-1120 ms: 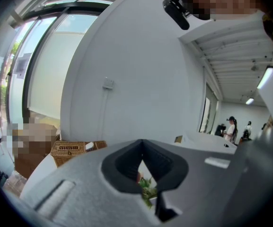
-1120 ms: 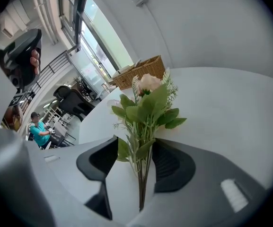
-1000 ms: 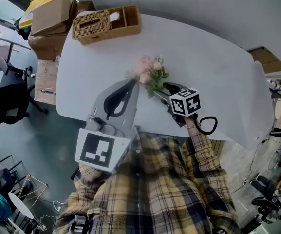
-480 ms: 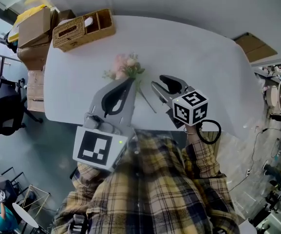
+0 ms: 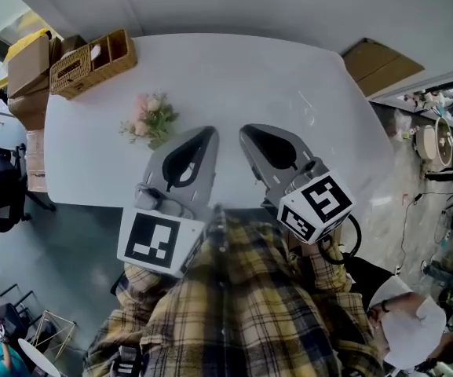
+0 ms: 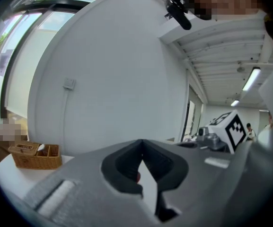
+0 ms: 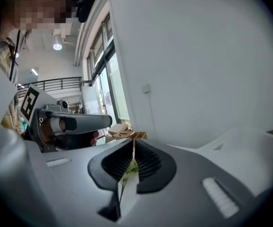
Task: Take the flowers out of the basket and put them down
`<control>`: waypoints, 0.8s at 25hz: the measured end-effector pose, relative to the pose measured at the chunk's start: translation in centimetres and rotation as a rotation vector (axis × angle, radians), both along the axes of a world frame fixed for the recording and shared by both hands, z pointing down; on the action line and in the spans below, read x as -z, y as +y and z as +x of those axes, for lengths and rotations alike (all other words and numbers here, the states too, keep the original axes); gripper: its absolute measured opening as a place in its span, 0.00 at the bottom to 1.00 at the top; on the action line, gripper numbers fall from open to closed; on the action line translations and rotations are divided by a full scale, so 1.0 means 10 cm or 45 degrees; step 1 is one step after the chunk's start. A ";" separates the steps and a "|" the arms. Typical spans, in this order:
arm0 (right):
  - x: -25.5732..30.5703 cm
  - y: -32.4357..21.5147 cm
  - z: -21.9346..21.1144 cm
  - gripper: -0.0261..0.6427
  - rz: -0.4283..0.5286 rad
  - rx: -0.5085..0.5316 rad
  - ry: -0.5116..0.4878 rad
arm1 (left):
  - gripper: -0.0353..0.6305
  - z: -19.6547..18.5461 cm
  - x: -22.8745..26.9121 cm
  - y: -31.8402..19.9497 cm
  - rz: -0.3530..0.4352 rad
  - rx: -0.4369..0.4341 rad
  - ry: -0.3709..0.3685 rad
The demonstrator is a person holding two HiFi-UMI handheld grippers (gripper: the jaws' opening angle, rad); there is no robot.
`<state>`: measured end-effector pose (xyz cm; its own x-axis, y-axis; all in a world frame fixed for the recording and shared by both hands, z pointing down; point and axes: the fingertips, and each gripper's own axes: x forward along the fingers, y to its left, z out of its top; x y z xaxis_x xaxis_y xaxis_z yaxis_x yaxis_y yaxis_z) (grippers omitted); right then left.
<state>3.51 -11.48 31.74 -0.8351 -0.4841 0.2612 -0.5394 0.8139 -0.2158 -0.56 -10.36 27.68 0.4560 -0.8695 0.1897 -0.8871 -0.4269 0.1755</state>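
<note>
Drawn back from the flowers (image 5: pixel 149 118), the right hand-held gripper (image 5: pixel 244 129) has just been closing, empty; the left hand-held gripper (image 5: pixel 212 130) is held together. Flowers are laid on the bench (image 5: pixel 273 77) near the basket (image 5: pixel 91 61): the task is judged done.

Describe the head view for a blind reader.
A pink bouquet lies on the white table, apart from the wicker basket at its corner. The left gripper and right gripper hover nearby, empty; the right's jaws have just been closing.
</note>
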 end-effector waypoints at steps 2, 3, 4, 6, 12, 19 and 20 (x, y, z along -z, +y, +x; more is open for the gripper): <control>0.11 0.01 0.18 0.05 0.029 -0.022 -0.009 | 0.06 0.19 0.03 -0.01 0.001 -0.020 -0.001; 0.15 0.01 0.25 0.05 0.038 -0.033 -0.014 | 0.06 0.27 0.04 -0.01 0.000 -0.032 -0.002; 0.19 0.01 0.32 0.05 0.046 -0.046 -0.021 | 0.06 0.34 0.04 -0.01 -0.001 -0.045 -0.005; 0.25 0.01 0.44 0.05 0.057 -0.075 -0.035 | 0.06 0.45 0.07 -0.02 0.000 -0.070 -0.010; 0.40 -0.04 0.71 0.05 0.078 -0.174 -0.076 | 0.05 0.63 0.18 -0.07 0.023 -0.140 -0.026; 0.43 -0.10 0.82 0.05 0.096 -0.189 -0.082 | 0.06 0.72 0.20 -0.17 0.045 -0.135 -0.030; 0.43 -0.10 0.81 0.05 0.097 -0.188 -0.081 | 0.06 0.72 0.21 -0.18 0.050 -0.133 -0.036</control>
<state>11.64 -12.50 27.43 -0.7673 -0.6189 0.1680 -0.6413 0.7424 -0.1940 6.68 -12.20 25.63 0.5393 -0.8246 0.1708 -0.8419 -0.5232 0.1322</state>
